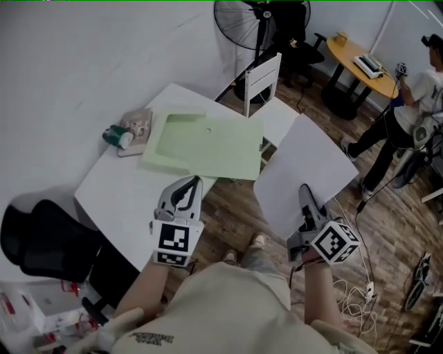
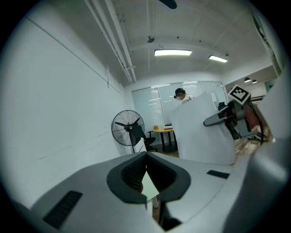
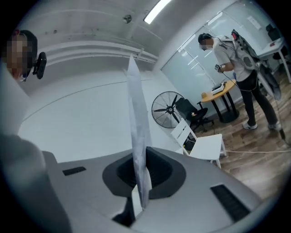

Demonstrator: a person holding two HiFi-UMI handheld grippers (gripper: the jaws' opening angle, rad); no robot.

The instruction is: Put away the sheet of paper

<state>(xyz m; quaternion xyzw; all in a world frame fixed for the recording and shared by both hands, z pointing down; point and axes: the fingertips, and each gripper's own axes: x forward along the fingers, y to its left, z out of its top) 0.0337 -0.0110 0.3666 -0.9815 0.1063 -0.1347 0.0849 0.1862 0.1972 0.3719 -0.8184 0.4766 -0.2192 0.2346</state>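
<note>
White counter [image 1: 124, 193] beside a white wall, on a wood floor [image 1: 225, 207]; a green folder [image 1: 208, 148] lies on it; the right gripper [image 1: 304, 193] has its fingers clamped on the sheet of paper [image 1: 304, 162], over the floor; the left gripper [image 1: 185, 192] has its fingers together, empty.

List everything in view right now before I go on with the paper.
sheet of paper: one, white, held up to the right of the table
folder: one, pale green, flat on the table
table: one, white, front left
small items: two, one teal-and-white and one tan, left of the folder; kind unclear
chair: one, white, beyond the table
office chair: one, black, left of the table
fan: one, black, by the far wall
round table: one, yellow, far right
person: one, white top, beside the round table
left gripper: grey, shut, empty, over the table's near edge
right gripper: grey, shut on the sheet's lower part
</note>
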